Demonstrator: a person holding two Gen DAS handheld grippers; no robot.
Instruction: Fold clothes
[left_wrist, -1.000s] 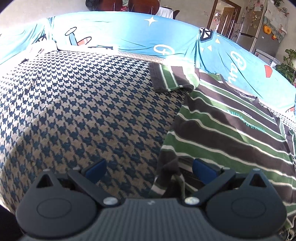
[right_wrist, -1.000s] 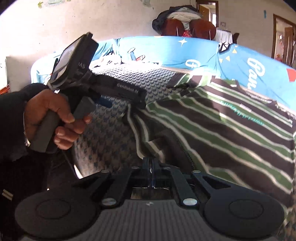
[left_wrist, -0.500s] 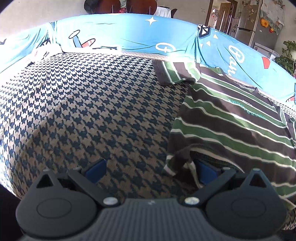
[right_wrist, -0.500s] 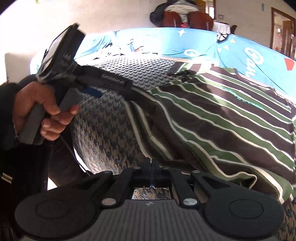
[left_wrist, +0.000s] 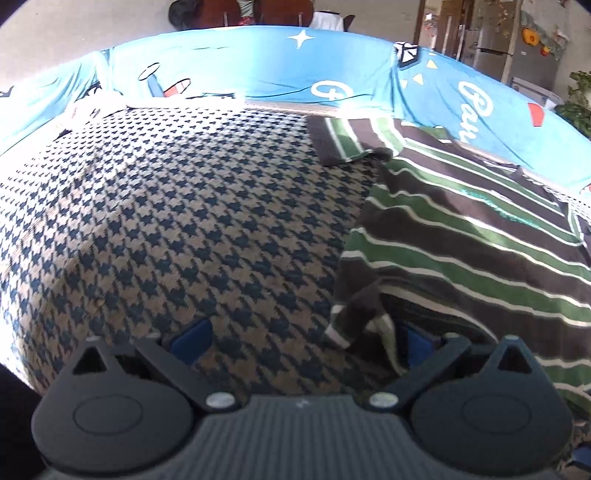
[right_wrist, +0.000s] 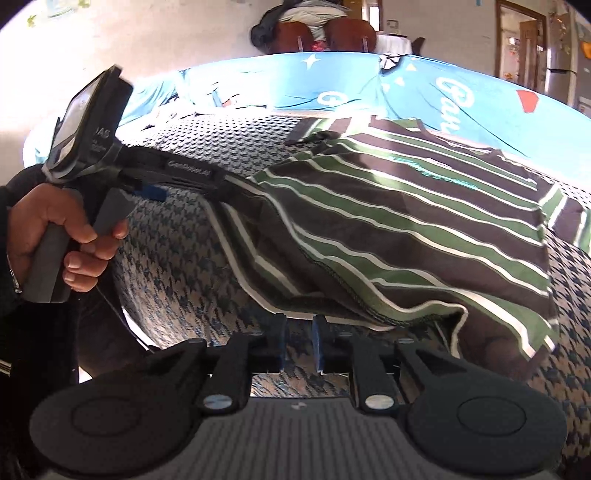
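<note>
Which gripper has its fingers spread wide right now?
The left gripper: its blue pads stand far apart, the striped shirt draped against one. The right gripper has its fingers nearly together, only a narrow gap between.

Harsh daylight, blown-out left wall — fisheye warp, perhaps slight blur.

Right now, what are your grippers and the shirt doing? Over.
Left hand-held gripper open at shirt hem. Right hand-held gripper nearly shut, hem just beyond it. Nothing in the way.

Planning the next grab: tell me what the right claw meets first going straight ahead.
Most likely the striped shirt, its hem hanging just ahead of the right claw. Depth is unclear, but nothing looks nearer.
</note>
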